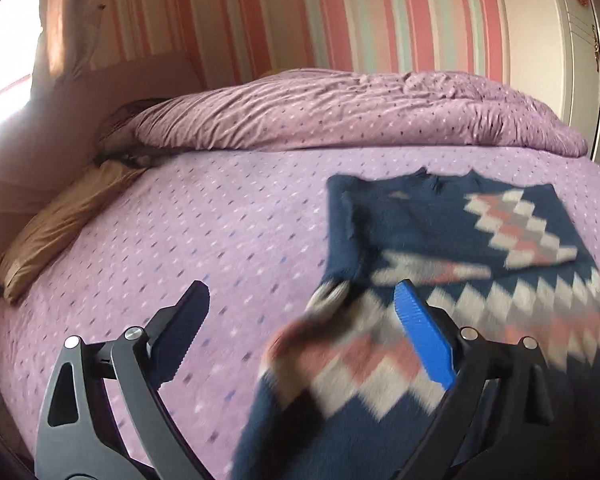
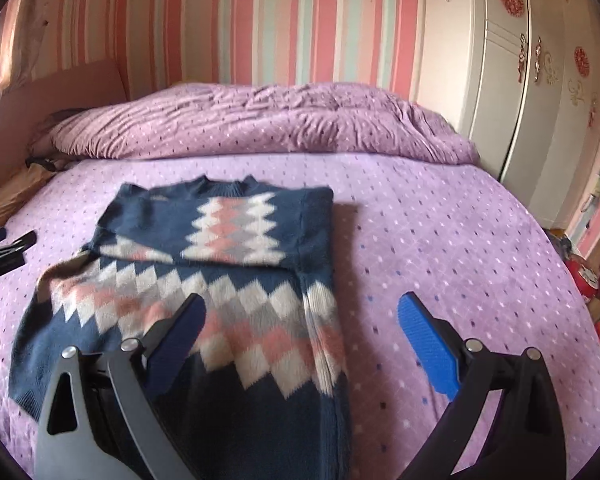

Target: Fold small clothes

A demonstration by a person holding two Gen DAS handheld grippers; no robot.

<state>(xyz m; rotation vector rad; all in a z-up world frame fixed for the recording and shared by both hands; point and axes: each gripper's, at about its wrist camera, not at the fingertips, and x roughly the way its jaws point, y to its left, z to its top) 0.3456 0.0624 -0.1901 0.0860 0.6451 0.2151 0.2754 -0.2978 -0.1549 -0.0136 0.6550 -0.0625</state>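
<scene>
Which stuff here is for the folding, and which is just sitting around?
For the folding:
- navy diamond-pattern sweater
- left tongs, open
- right tongs, open

Just sitting around:
- rumpled purple duvet
- tan pillow
- white wardrobe
- purple dotted bedsheet, only the work surface

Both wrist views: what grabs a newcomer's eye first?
The navy sweater with pink, white and grey diamonds, lying on the purple dotted bedsheet with its top part folded down over the body. Both grippers are open and empty: the right gripper over the sweater's right edge, the left gripper at its blurred left sleeve. Behind, a rumpled purple duvet lies along the striped wall.
</scene>
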